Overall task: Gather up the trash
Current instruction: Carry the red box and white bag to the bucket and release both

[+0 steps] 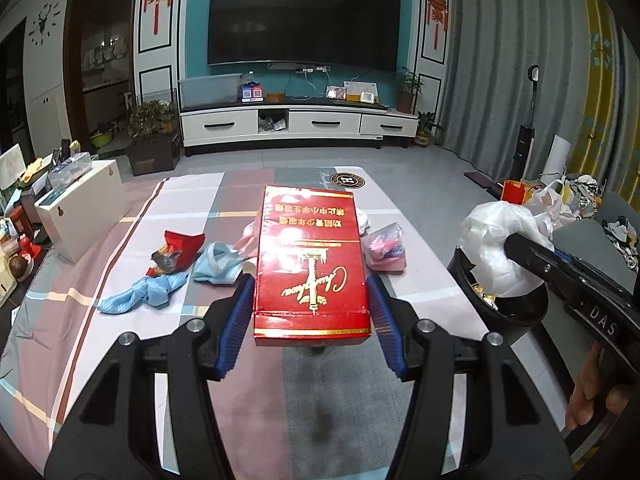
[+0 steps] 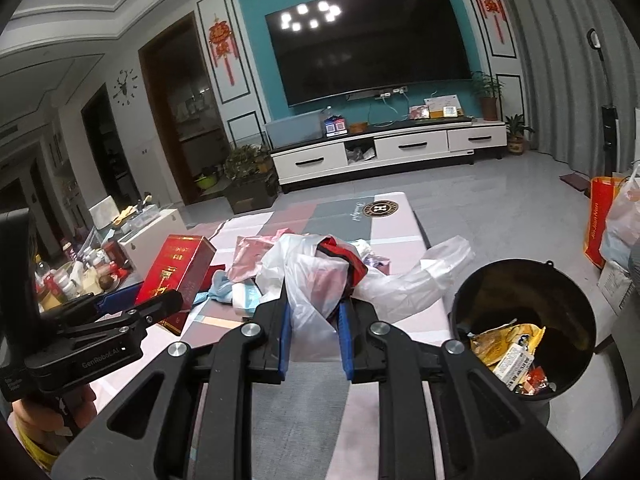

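Fingers of the left gripper (image 1: 311,280) are clamping a red box (image 1: 312,256); the right gripper (image 2: 313,312) is pinching a white plastic bag (image 2: 320,280) above the checked tablecloth (image 1: 120,280), with the black bin (image 2: 524,320) sitting at four o'clock and the television (image 2: 368,40) hanging at twelve.

bin (image 1: 516,308): floor hidden by bag (image 1: 496,248) | hand (image 1: 588,396): cropped

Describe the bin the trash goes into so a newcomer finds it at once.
Start at the cloth-covered table facing the TV. Just off its right edge stands a round black bin, with yellow wrappers inside. Nothing else nearby is black, round and open-topped.
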The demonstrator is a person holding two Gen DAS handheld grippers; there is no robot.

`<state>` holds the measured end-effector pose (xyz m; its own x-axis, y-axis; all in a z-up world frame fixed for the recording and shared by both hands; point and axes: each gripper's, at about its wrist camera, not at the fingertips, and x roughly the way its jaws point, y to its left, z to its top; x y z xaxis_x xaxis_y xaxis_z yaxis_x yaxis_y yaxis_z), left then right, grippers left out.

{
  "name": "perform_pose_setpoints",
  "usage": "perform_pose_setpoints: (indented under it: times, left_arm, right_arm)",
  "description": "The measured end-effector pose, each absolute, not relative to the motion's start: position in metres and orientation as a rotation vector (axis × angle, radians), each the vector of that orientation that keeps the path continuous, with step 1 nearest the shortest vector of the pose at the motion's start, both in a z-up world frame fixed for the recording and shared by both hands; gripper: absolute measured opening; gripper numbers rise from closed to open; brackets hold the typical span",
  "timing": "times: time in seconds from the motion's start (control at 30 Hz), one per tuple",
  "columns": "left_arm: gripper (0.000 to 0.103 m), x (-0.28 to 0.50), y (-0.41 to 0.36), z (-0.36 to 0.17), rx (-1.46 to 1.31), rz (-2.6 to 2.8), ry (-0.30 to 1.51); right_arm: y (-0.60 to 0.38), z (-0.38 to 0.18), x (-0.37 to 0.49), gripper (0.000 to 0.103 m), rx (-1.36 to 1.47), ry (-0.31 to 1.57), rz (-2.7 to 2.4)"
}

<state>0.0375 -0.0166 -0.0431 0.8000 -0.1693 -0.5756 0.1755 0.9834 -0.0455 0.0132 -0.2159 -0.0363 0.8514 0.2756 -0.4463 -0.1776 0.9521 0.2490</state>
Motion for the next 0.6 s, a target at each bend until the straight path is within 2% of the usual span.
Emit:
perform_pose_setpoints:
  times: [0.6]
  left_arm:
    - [0.058, 0.045, -0.119, -0.033, 0.117, -0.287, 0.583]
  right_arm:
    - [-0.293, -0.043, -0.004, 0.021, 0.283, 0.484, 0.073]
